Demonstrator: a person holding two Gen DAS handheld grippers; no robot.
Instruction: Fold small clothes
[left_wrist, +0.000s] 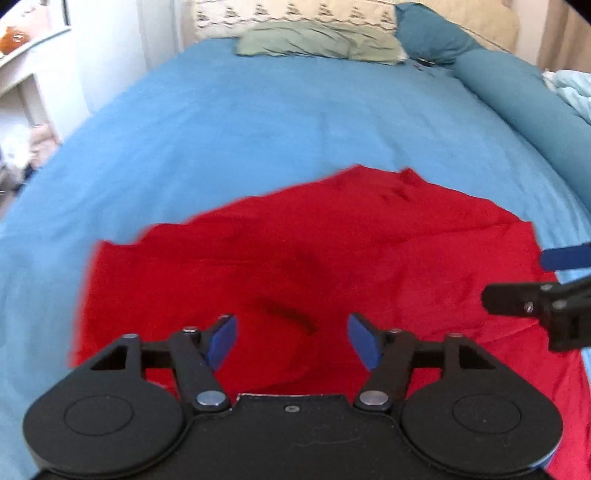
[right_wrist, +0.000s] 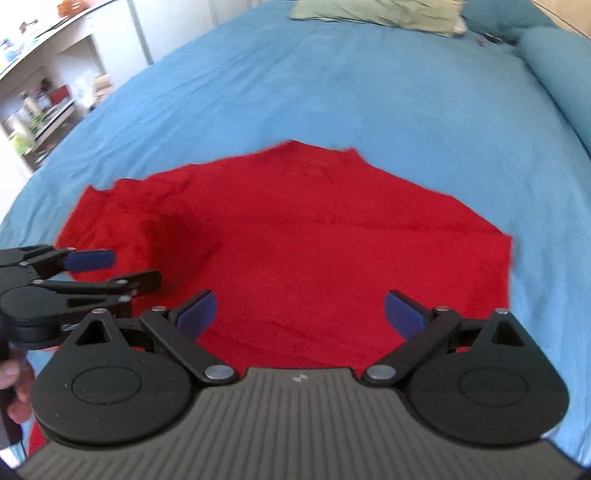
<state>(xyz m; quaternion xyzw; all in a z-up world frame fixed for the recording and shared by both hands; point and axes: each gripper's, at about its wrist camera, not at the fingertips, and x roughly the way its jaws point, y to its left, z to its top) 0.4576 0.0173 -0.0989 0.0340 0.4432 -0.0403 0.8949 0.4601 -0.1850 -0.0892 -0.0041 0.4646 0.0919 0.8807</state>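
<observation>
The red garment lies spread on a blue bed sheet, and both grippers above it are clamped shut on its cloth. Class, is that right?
Not quite. The red garment does lie on the blue sheet, but both wrist views show the left gripper and right gripper open, gripping nothing.

Red garment (left_wrist: 314, 251), blue bedsheet (left_wrist: 258, 118), sage-green pillow (left_wrist: 314, 42)

Surface: blue-sheeted bed (left_wrist: 258, 122).
Centre: flat red fabric garment (left_wrist: 295, 251).
Top: green pillow (left_wrist: 314, 42), teal bolster (left_wrist: 517, 103).
</observation>
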